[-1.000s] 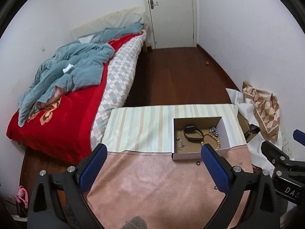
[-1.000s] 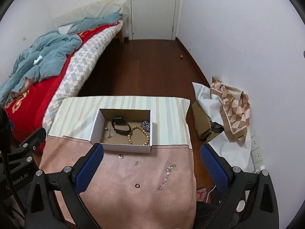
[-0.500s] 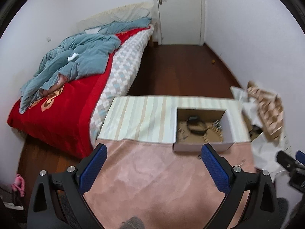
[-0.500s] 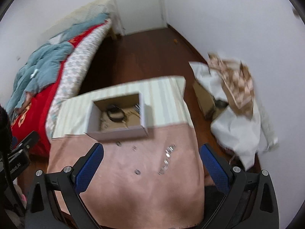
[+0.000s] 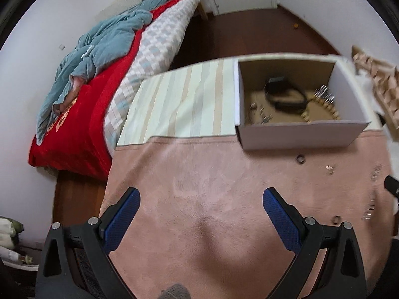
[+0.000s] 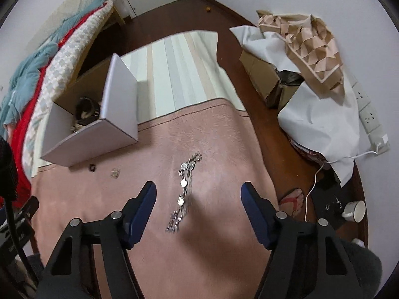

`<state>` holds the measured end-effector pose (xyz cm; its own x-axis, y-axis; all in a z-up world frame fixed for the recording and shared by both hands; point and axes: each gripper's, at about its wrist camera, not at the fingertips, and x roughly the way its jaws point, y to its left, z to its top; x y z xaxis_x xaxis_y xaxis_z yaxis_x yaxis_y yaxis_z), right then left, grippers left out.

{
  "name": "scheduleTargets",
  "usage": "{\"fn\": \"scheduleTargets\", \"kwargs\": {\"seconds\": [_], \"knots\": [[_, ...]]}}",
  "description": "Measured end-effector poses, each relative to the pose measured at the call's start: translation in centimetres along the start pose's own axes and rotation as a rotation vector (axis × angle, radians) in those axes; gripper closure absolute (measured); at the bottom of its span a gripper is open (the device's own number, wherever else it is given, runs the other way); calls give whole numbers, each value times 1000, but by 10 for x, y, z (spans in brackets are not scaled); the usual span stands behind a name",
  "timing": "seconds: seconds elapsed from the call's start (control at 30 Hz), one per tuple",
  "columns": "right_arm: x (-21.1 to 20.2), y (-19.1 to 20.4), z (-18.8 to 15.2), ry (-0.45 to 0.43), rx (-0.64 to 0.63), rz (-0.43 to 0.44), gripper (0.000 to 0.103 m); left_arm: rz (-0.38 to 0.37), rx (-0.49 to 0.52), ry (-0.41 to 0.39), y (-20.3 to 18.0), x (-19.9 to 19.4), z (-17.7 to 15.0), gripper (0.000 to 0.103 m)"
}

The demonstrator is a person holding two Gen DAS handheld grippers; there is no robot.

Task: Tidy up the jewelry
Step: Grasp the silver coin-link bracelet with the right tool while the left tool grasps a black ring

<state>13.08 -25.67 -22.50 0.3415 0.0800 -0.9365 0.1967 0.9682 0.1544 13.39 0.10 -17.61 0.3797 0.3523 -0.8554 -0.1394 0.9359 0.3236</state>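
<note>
Right wrist view: silver coin-charm chain [image 6: 185, 188] strung along pink cloth [image 6: 224, 139]; between closing, untouching right gripper [image 6: 198, 191] jaws; left gripper [image 5: 200, 198] agape, empty.

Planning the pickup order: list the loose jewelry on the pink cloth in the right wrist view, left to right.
Dark ring → small pale earring → silver chain bracelet, lying between the right gripper's closing fingers, untouched.

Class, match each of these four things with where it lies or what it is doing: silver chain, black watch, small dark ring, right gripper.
Things:
1. silver chain
2. black watch
3. small dark ring
4. right gripper

Places or states:
A. inside the white box
B. on the pink cloth, just in front of the box
C. closing, nothing gripped
D. stretched out between blue fingers

Pairs: 1-D, 2-A, 3-B, 4-C
</note>
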Motion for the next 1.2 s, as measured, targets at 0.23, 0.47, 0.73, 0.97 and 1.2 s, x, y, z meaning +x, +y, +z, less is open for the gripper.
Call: {"fn": "scheduleTargets", "kwargs": {"seconds": [0.23,0.47,0.73,0.97,1.2], "knots": [[36,24,15,14,-95,-104,53,25,26,47,-9,26,0,2],[34,27,16,31,-111,-112,98,-51,88,34,-30,18,-7,2],[8,-14,-8,58,14,-2,99,-223,209,57,-82,-2,-30,3],[-10,-35,-25,52,66,11,99,-326,241,130,-115,3,-40,3],[-11,-42,-28,57,75,4,99,-363,282,116,-132,-1,-37,48]]}}
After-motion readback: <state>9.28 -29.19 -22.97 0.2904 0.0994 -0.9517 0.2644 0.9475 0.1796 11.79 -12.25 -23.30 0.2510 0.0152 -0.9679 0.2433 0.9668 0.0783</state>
